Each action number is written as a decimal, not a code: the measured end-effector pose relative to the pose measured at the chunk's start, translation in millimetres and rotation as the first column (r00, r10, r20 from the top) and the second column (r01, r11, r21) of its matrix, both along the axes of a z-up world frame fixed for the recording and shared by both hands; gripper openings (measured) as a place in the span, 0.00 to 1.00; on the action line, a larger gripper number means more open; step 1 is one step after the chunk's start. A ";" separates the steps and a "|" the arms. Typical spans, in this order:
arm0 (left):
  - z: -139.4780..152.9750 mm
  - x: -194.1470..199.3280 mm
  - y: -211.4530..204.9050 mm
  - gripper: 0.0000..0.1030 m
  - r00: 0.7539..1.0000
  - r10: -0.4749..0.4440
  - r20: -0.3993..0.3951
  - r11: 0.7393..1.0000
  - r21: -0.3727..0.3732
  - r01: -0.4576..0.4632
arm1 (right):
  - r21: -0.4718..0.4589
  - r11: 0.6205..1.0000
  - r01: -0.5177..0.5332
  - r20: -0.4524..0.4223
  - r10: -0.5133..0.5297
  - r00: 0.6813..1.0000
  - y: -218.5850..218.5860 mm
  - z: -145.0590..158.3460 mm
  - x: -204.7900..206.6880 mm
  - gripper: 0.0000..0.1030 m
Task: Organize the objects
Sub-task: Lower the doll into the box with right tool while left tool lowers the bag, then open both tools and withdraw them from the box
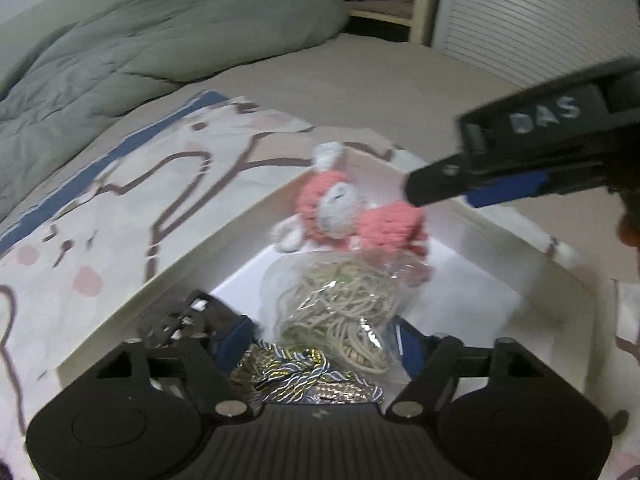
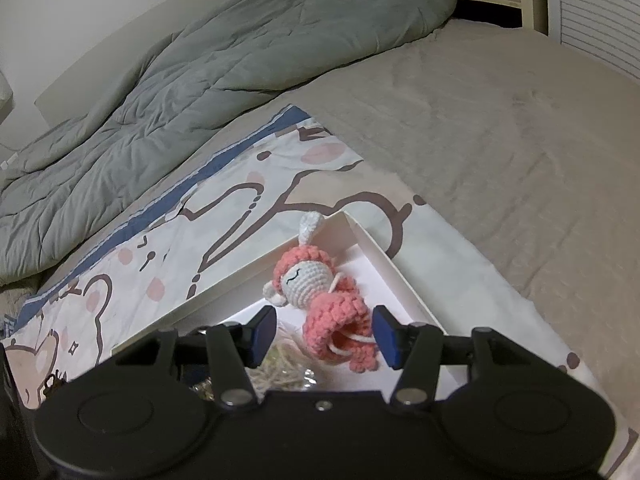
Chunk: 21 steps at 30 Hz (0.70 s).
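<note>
My right hand-held gripper (image 2: 324,338) stands spread around the pink skirt of the crochet doll (image 2: 320,300), its pads clear of the yarn on both sides as far as I can see. The doll lies in the far corner of the white box (image 2: 404,280), which sits on a printed cloth (image 2: 168,240) on the bed. My left hand-held gripper (image 1: 324,340) is spread too, straddling the clear bag of cord (image 1: 344,304) at the near side of the box, just short of the doll. If I close the right one now, I may snag the bag's plastic beneath the skirt. A pinch on loose yarn alone might slip and let the doll tumble out.
</note>
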<state>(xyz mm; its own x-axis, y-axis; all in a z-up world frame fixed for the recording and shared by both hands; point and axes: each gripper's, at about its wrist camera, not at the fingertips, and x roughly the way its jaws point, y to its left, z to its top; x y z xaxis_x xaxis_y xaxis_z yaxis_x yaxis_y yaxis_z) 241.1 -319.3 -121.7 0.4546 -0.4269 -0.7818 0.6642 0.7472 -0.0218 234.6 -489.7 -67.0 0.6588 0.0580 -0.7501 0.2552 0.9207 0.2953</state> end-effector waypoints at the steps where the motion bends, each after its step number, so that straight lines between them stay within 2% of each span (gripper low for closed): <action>1: 0.2 0.9 2.3 0.78 1.000 0.008 -0.003 1.000 0.000 -0.008 | 0.001 1.000 -0.001 -0.002 0.001 1.000 0.2 -0.4 0.2 0.53; 13: 18.6 -10.8 14.2 0.84 0.999 0.006 -0.043 0.999 -0.045 -0.008 | -0.004 1.000 -0.029 -0.004 0.029 1.000 6.9 5.0 -6.0 0.53; 21: 39.8 -21.9 40.1 0.84 0.996 0.068 -0.064 0.993 -0.090 -0.073 | -0.037 0.998 -0.060 0.016 0.061 0.998 16.6 18.9 -22.4 0.53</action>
